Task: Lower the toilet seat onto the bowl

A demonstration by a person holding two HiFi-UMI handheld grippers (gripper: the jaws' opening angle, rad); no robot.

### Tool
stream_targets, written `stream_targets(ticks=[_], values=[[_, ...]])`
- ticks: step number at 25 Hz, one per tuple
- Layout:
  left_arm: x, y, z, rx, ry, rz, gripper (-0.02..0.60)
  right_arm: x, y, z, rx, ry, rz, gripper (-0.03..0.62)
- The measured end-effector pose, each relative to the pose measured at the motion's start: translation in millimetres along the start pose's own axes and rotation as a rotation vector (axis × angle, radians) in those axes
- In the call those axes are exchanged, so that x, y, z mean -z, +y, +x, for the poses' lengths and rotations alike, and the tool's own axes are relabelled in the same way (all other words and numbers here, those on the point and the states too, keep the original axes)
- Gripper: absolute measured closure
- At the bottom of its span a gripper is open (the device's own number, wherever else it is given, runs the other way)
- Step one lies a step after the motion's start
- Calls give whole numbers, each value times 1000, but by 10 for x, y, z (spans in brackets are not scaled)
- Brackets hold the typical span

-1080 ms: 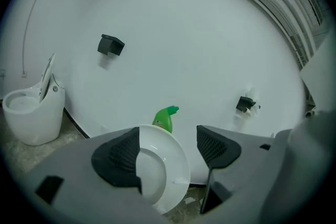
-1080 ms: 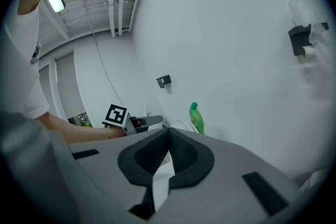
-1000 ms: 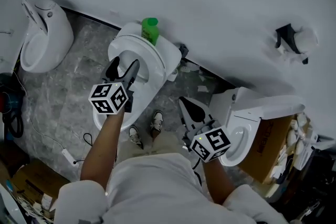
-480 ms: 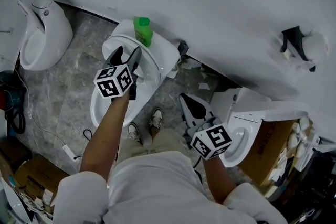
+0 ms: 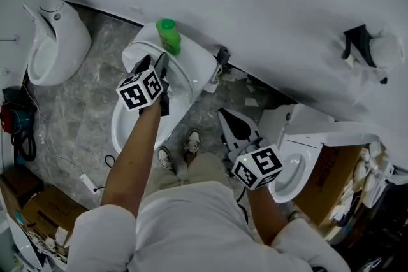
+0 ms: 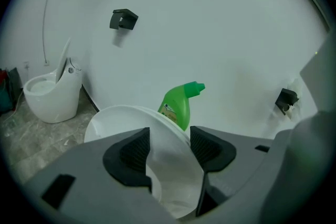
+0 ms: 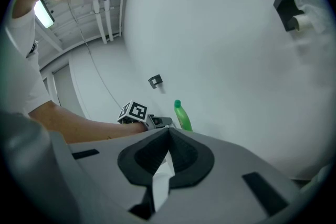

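A white toilet stands left of centre, its bowl [image 5: 134, 127] open and its seat [image 5: 180, 78] raised against the tank. In the left gripper view the seat [image 6: 169, 168] fills the gap between the pads. My left gripper [image 5: 152, 64] [image 6: 169, 147] straddles the seat's upper rim; its jaws have just been closing, with the seat between them, and I see no firm press. A green bottle [image 5: 168, 35] [image 6: 178, 105] stands on the tank right behind the rim. Lower right, my right gripper [image 5: 228, 125] [image 7: 169, 136] hangs shut and holds nothing.
A second white toilet [image 5: 54, 48] stands at the far left by the wall. A third one [image 5: 299, 150] sits at the right beside a cardboard box [image 5: 326, 176]. Cables and another box [image 5: 35, 207] lie on the floor at the left. The person's shoes [image 5: 175, 153] are before the bowl.
My left gripper has moved forward onto the raised seat's rim, and its jaws have narrowed round it. The right gripper has shifted only slightly.
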State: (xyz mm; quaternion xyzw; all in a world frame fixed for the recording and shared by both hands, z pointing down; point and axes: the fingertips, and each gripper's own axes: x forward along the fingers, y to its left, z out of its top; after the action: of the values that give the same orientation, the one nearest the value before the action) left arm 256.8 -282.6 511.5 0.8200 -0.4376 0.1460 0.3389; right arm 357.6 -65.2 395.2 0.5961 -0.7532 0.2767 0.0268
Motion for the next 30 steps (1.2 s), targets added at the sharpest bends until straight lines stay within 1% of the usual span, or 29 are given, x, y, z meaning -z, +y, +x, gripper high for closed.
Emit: stream_targets(ticks=[3, 4, 11, 16, 20, 24, 27, 30], values=[[4, -27, 9, -2, -16, -10, 367, 22, -32, -84, 5, -7, 5, 595], [11, -39, 9, -5, -20, -10, 371, 31, -45, -131, 9, -9, 9, 595], [40, -24, -10, -29, -22, -36, 387, 6, -159, -400, 47, -37, 17, 595], [65, -51, -82, -11, -13, -62, 396, 6, -151, -470, 52, -42, 16, 595], [75, -14, -219, 5, -23, -66, 397, 36, -21, -422, 29, -37, 12, 595], [146, 72, -475, 31, -38, -73, 396, 86, 161, -358, -11, -22, 1, 595], [216, 171, -703, 47, -44, -93, 396, 107, 321, -303, -38, -13, -15, 595], [289, 277, -918, 65, -54, -129, 396, 131, 501, -246, -64, -1, -37, 595]])
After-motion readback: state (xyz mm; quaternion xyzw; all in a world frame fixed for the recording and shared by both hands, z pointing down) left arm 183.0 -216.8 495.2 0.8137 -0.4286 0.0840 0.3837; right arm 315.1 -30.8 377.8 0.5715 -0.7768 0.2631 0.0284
